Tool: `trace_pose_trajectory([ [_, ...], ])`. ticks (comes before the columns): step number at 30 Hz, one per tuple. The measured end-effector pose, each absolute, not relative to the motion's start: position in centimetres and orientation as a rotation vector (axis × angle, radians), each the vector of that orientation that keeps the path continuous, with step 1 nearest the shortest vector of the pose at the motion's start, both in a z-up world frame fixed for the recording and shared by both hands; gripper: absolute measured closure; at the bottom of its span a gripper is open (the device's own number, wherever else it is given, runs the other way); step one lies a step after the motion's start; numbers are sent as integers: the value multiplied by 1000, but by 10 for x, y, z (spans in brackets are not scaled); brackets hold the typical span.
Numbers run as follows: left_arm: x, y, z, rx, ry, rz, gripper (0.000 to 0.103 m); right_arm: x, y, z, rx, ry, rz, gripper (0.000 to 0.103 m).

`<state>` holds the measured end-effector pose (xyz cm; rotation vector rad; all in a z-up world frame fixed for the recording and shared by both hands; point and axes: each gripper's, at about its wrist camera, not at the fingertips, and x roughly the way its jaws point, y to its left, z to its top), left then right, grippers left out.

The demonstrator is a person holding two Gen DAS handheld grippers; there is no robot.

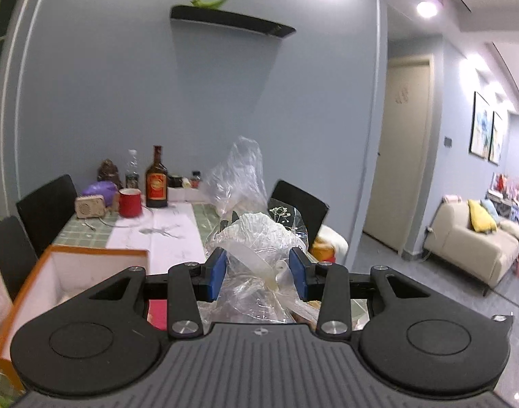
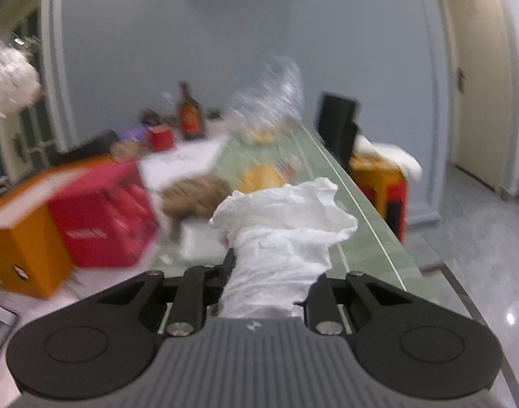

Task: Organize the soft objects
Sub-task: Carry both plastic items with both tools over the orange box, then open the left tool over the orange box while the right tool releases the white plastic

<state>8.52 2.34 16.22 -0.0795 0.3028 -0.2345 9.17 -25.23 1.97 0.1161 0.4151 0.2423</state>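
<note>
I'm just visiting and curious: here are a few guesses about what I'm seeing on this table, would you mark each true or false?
1. The left gripper has a clear plastic bag between its blue pads. True.
2. The right gripper is empty. False: it is shut on a crumpled white cloth.
3. The mug near the brown bottle is blue. False: it is red.
4. An open orange box sits on the table's left side. True.
5. The wall shelf is bare. False: something green lies on it.
</note>
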Motion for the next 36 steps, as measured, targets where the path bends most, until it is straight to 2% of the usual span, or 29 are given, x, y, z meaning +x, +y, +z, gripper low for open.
trace_pose_trajectory([
  [6, 110, 61, 163, -155, 314, -209, 58, 107, -204, 76, 67, 290, 386, 85],
  [15, 149, 114, 150, -166, 332, -62, 58, 152, -110, 118, -13, 288, 571, 84],
  [22, 164, 155, 138, -145, 367, 59, 58, 179, -28, 116, -73, 363, 762, 84],
  [32, 169, 201, 115, -162, 430, 138, 58, 220, 62, 73, -197, 573, 820, 84],
  [36, 174, 207, 107, -160, 453, 144, 58, 231, 75, 63, -224, 609, 800, 78],
])
